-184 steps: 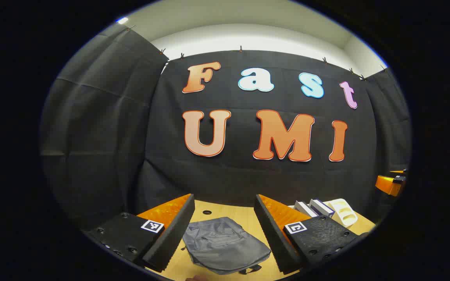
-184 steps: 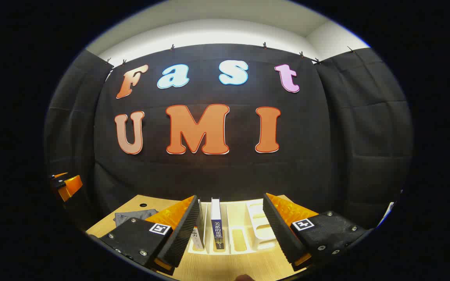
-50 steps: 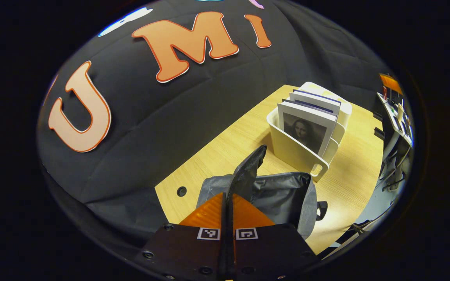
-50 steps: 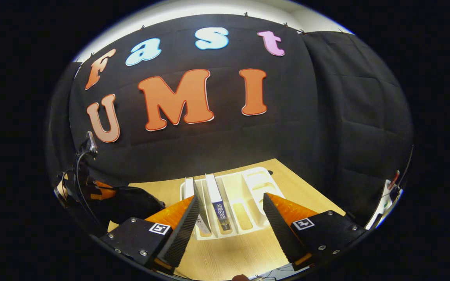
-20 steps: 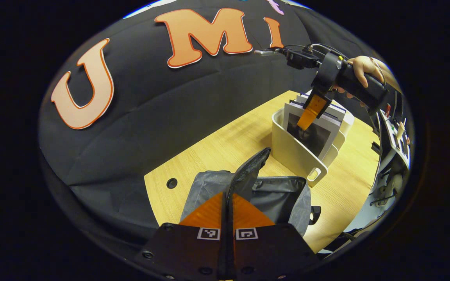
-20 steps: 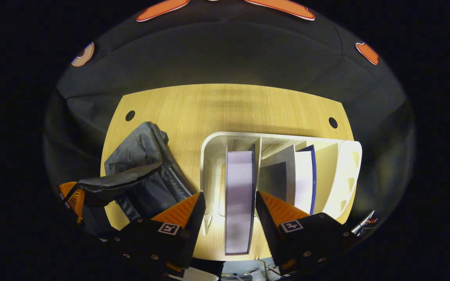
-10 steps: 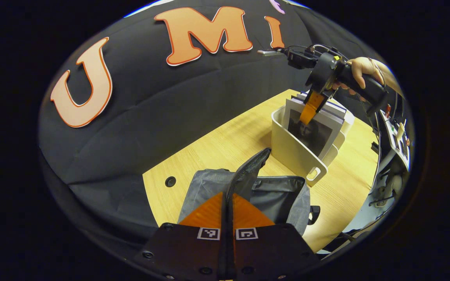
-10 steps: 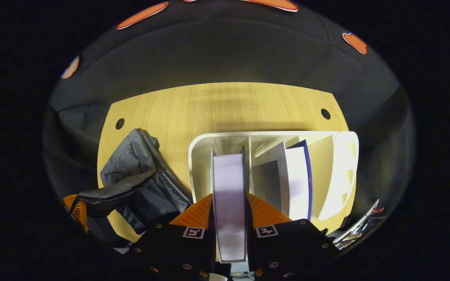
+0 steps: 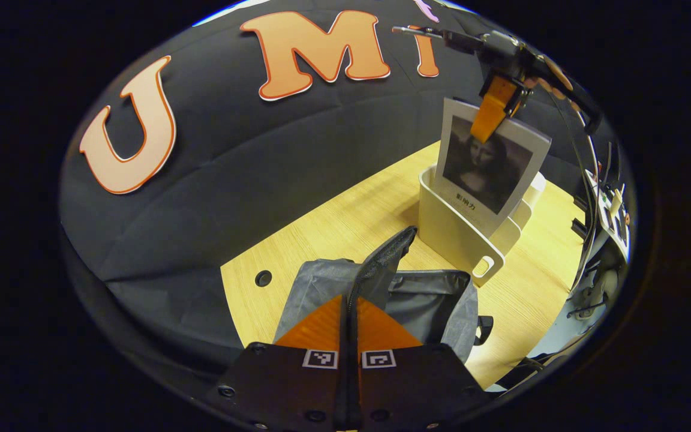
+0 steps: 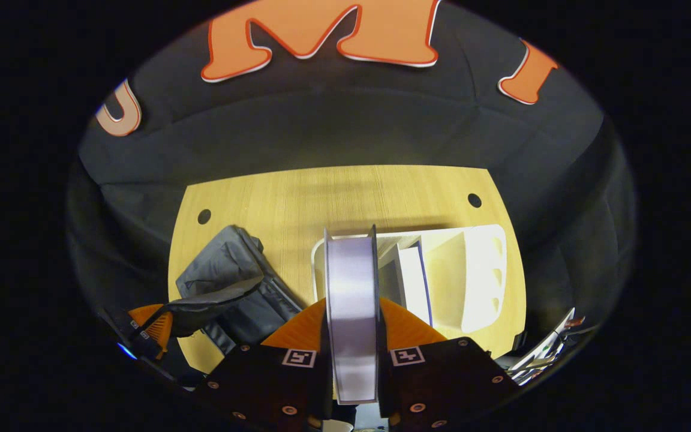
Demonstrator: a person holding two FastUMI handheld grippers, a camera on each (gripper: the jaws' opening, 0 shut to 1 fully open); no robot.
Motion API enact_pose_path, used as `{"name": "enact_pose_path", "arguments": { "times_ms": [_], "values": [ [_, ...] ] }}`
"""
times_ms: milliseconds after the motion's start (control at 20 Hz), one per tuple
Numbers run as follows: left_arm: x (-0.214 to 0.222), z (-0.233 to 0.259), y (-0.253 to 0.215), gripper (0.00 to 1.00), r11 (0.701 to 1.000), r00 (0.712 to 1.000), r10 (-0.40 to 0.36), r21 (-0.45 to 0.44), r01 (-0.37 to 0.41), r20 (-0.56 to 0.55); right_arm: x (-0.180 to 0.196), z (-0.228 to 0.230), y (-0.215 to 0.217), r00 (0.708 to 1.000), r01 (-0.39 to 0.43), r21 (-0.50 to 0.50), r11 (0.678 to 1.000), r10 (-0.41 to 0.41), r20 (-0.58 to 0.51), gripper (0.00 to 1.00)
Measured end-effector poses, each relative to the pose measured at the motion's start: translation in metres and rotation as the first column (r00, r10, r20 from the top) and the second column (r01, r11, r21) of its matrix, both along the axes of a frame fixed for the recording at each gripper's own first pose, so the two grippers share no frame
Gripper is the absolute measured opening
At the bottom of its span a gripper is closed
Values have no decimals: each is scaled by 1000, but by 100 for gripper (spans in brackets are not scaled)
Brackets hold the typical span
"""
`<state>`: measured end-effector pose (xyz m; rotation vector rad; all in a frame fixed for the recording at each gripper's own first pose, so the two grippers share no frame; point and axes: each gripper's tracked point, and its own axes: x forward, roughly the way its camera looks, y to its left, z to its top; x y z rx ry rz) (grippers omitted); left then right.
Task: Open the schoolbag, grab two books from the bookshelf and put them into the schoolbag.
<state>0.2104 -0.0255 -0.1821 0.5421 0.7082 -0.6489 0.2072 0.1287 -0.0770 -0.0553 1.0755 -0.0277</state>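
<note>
Left of the bookshelf [image 9: 454,237], the left gripper [image 9: 348,327] pinched the schoolbag [image 9: 435,300] flap, holding its mouth open. Above the bookshelf, the right gripper [image 10: 351,336] clamped a book [image 9: 489,165] by its top edge; it might swing, slip, or snag the flap.

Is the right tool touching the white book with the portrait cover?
Touching. In the right gripper view, the right tool clamps the white portrait book from both sides.

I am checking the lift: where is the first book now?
In the left gripper view the book hangs upper right from the right gripper, partly above the rack.
</note>
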Motion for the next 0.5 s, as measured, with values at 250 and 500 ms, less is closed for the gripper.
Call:
{"name": "enact_pose_path", "arguments": {
  "times_ms": [250, 500],
  "values": [
    [0, 10, 2, 0, 1000, 999, 17, -1, -17, 50, -32, 60, -1, 994, 16, 68, 998, -23, 105, 29],
    [-2, 20, 9, 1, 998, 994, 61, -22, -59, 94, -94, 96, -21, 964, 62, 109, 992, -88, 253, 29]
  ]
}}
